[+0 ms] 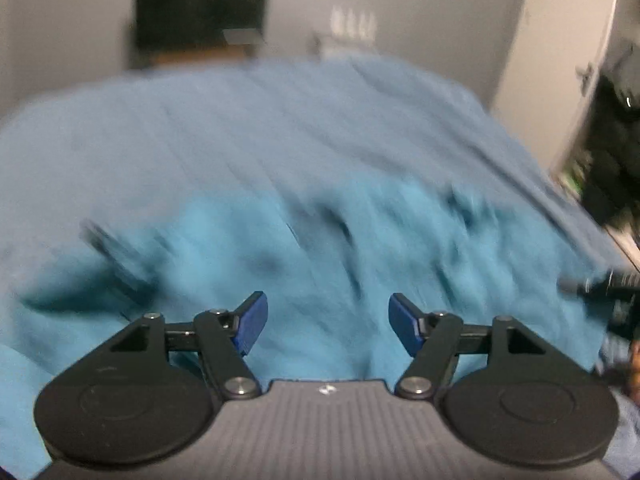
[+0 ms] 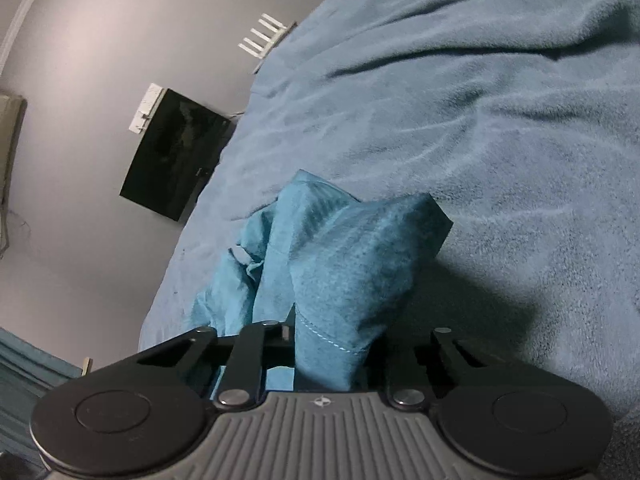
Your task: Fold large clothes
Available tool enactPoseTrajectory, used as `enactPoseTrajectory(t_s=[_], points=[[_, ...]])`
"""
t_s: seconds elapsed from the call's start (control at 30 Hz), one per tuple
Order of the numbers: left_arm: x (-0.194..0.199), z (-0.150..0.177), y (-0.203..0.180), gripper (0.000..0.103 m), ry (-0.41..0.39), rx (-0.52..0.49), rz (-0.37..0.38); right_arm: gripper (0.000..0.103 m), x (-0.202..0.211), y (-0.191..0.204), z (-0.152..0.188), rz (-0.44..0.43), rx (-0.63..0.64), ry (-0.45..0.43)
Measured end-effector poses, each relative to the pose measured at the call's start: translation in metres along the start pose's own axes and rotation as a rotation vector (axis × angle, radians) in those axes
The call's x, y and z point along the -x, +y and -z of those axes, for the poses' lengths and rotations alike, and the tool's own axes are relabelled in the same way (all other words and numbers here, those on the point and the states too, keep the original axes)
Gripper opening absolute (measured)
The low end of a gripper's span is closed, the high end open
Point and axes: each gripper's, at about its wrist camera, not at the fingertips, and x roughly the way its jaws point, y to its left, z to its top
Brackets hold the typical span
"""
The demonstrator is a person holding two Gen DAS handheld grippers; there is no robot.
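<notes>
A teal garment (image 1: 312,248) lies spread and creased on a light blue blanket (image 1: 240,128); the left wrist view is blurred by motion. My left gripper (image 1: 328,322) is open and empty just above the garment's near part. In the right wrist view my right gripper (image 2: 332,344) is shut on a hemmed edge of the teal garment (image 2: 344,264), which rises bunched between its fingers above the blanket (image 2: 500,140). The right fingertips are hidden by the cloth.
A black screen (image 1: 200,16) hangs on the grey wall beyond the bed, also in the right wrist view (image 2: 176,156). A white rack (image 2: 264,38) stands at the bed's far edge. A door and dark clutter (image 1: 612,152) are at the right.
</notes>
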Motion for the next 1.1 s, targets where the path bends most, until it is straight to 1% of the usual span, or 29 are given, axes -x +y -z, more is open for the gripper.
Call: enactPoseTrajectory(t_s=[0.03, 0.1, 0.2, 0.27, 0.33, 0.4, 0.47, 0.53, 0.63, 0.7, 0.8, 0.9, 0.93, 1.0, 1.07, 1.1], points=[[-0.015, 0.008, -0.006, 0.066, 0.043, -0.009, 0.001, 0.019, 0.002, 0.001, 0.000, -0.002, 0.014, -0.008], [-0.043, 0.028, -0.020, 0.066, 0.130, -0.084, -0.027, 0.017, 0.006, 0.008, 0.002, -0.014, 0.053, -0.021], [-0.061, 0.056, -0.045, 0.065, 0.141, -0.231, -0.108, 0.015, 0.016, 0.027, 0.006, -0.033, 0.173, -0.048], [-0.066, 0.067, -0.058, 0.065, 0.147, -0.306, -0.146, 0.014, 0.025, 0.057, 0.019, -0.056, 0.342, -0.075], [-0.071, 0.071, -0.061, 0.065, 0.154, -0.331, -0.164, 0.014, 0.033, 0.086, 0.035, -0.093, 0.493, -0.095], [-0.074, 0.072, -0.060, 0.065, 0.156, -0.321, -0.160, 0.014, 0.039, 0.112, 0.052, -0.142, 0.585, -0.100], [-0.075, 0.071, -0.055, 0.065, 0.146, -0.286, -0.142, 0.014, 0.042, 0.135, 0.068, -0.162, 0.669, -0.104], [-0.069, 0.073, -0.049, 0.065, 0.134, -0.251, -0.123, 0.014, 0.043, 0.154, 0.080, -0.184, 0.723, -0.101], [-0.063, 0.072, -0.039, 0.065, 0.112, -0.173, -0.087, 0.014, 0.046, 0.184, 0.095, -0.219, 0.807, -0.095], [-0.060, 0.076, -0.032, 0.065, 0.112, -0.141, -0.069, 0.014, 0.048, 0.207, 0.105, -0.252, 0.863, -0.083], [-0.059, 0.076, -0.028, 0.065, 0.121, -0.126, -0.064, 0.014, 0.048, 0.241, 0.138, -0.279, 0.995, -0.038], [-0.040, 0.068, -0.010, 0.065, 0.124, -0.079, -0.054, 0.014, 0.046, 0.261, 0.162, -0.310, 1.058, -0.008], [-0.030, 0.064, 0.001, 0.065, 0.117, -0.050, -0.063, 0.014, 0.048, 0.267, 0.168, -0.321, 1.079, -0.002], [0.002, 0.055, 0.024, 0.065, 0.065, -0.022, -0.100, 0.014, 0.051, 0.279, 0.177, -0.335, 1.133, 0.005], [0.035, 0.041, 0.050, 0.065, 0.036, -0.017, -0.153, 0.014, 0.060, 0.290, 0.190, -0.351, 1.170, 0.023], [0.054, 0.035, 0.066, 0.066, 0.015, -0.019, -0.195, 0.014, 0.062, 0.296, 0.197, -0.355, 1.186, 0.030]])
